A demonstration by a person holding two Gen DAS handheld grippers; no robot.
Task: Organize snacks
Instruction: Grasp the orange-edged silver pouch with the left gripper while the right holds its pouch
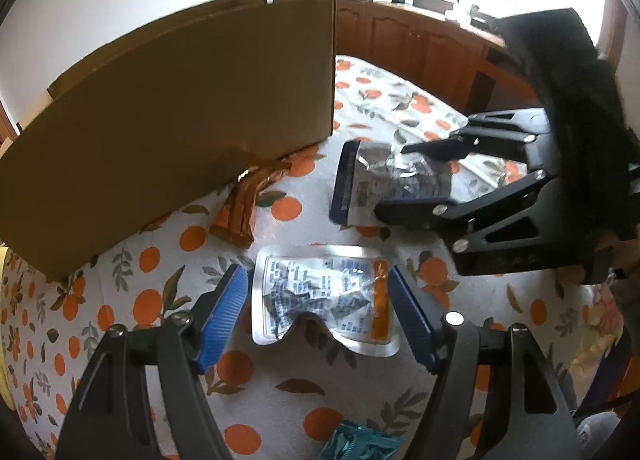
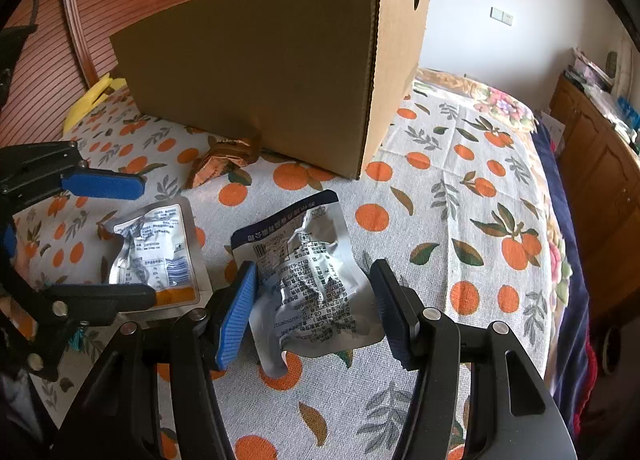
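Observation:
Two silver foil snack pouches lie on the orange-print cloth. The orange-edged pouch (image 1: pixel 320 296) (image 2: pixel 160 256) lies between the open fingers of my left gripper (image 1: pixel 318 316) (image 2: pixel 108 240). The navy-edged pouch (image 1: pixel 384 183) (image 2: pixel 308 276) lies between the open fingers of my right gripper (image 2: pixel 314 312) (image 1: pixel 390 179). Neither pouch is gripped. A brown foil snack (image 1: pixel 244 203) (image 2: pixel 224 161) lies against the foot of a tall cardboard box (image 1: pixel 180 119) (image 2: pixel 272 75), whose inside is hidden.
A teal snack packet (image 1: pixel 360 442) lies near the front edge. A yellow object (image 2: pixel 90 97) sits left of the box. Wooden cabinets (image 1: pixel 420 47) with clutter on top stand behind the bed. A wooden slatted panel (image 2: pixel 80 31) stands at the left.

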